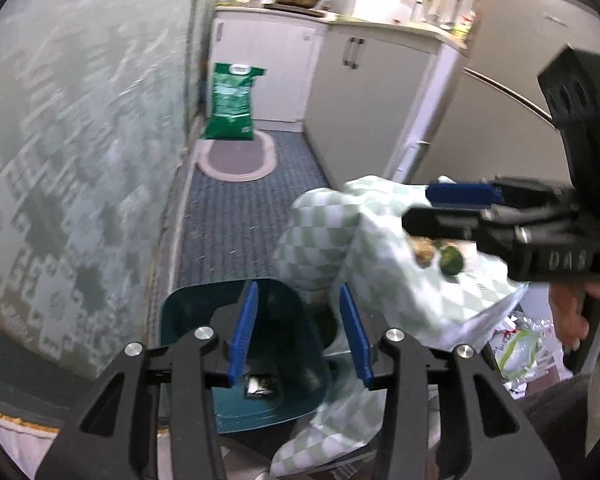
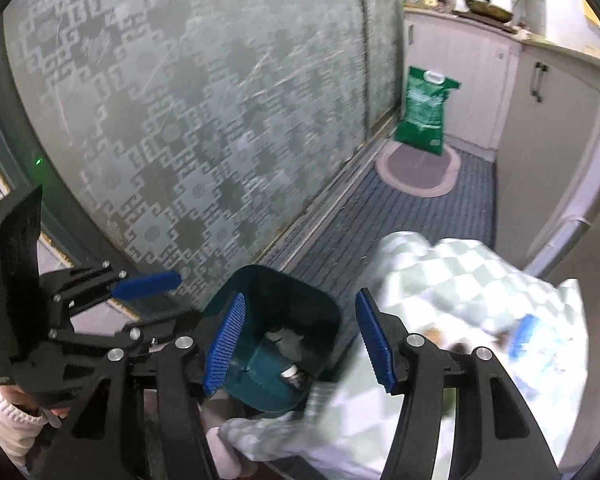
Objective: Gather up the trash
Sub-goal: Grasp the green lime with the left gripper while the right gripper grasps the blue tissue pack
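Teal plastic marks the landmark: a small bin (image 1: 256, 344) standing on the blue striped floor mat (image 1: 236, 216), its mouth open upward with a few scraps lying at the bottom. Just right of the bin, touching its rim, sags a green-and-white checked bag (image 1: 340, 232), loosely open at the top so that a green fruit and some brownish bits show inside; it seems to be the trash being gathered, slumped there because nothing grips it.

Over the bin hangs the left gripper (image 1: 300, 336), jaws moderately wide with only air and the bin's mouth between the blue pads. Right of the bin and above the bag, the right gripper (image 2: 300, 344) also stands parted and empty, aimed downward; likely both are poised to take the bag's edges or lift it.

Left of the bin runs a frosted patterned glass door (image 2: 180, 120), close enough that the bin's left side offers little room. Beyond the bin the mat lies free up to an oval rug (image 1: 238, 160) and a green sack (image 1: 232, 100). Right of the bag, white cabinets (image 1: 364, 112) close the corridor, so approach from above looks easiest
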Demonstrator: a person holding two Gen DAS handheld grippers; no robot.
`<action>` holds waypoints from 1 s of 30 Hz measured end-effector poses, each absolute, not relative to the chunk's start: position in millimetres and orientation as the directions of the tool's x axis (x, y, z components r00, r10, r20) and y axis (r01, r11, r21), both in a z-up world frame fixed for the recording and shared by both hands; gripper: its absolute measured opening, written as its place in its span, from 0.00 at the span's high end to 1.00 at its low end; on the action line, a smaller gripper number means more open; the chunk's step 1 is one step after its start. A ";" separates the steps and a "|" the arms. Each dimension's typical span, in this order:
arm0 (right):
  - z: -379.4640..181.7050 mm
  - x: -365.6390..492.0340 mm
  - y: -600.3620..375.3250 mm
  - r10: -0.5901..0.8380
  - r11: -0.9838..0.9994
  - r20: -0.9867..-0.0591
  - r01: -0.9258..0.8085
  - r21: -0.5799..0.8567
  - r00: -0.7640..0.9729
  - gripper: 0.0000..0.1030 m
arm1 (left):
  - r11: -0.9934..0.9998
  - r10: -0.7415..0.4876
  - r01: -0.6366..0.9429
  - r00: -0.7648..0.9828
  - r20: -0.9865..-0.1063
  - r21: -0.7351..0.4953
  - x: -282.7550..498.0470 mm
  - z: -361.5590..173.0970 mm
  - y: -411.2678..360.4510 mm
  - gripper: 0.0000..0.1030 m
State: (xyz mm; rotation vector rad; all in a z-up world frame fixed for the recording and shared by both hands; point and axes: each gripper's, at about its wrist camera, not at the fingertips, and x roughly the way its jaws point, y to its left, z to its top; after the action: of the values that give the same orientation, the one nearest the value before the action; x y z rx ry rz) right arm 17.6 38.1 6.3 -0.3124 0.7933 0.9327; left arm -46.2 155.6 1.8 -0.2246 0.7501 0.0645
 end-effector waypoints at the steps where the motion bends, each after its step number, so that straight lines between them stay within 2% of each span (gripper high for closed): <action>1: 9.7 21.8 29.3 0.593 0.588 -0.720 -0.805 0.083 0.359 0.44 | 0.978 -0.022 -0.126 0.733 -0.679 -0.168 -41.6 3.2 147.9 0.54; 7: 23.5 51.3 -29.8 0.577 0.661 -0.690 -0.747 0.079 0.438 0.44 | 0.983 -0.101 -0.031 0.737 -0.668 -0.183 -11.9 2.3 114.7 0.54; 16: 19.6 75.5 -86.2 0.558 0.700 -0.691 -0.708 0.094 0.460 0.44 | 0.970 -0.244 0.164 0.682 -0.690 -0.181 23.1 -8.4 49.1 0.54; 25: 3.4 89.8 -132.1 0.545 0.721 -0.713 -0.681 0.130 0.441 0.44 | 0.966 -0.250 0.208 0.619 -0.744 -0.152 54.4 -31.9 12.3 0.56; 30: -2.0 95.3 -148.0 0.540 0.728 -0.719 -0.671 0.140 0.436 0.44 | 0.976 -0.207 0.186 0.606 -0.768 -0.116 66.6 -42.8 6.6 0.57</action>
State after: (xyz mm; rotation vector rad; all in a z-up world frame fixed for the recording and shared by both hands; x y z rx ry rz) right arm 95.3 -148.0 -2.0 -0.1768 0.8254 0.7584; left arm 66.6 6.6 -42.8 -0.0250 0.8915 -0.2268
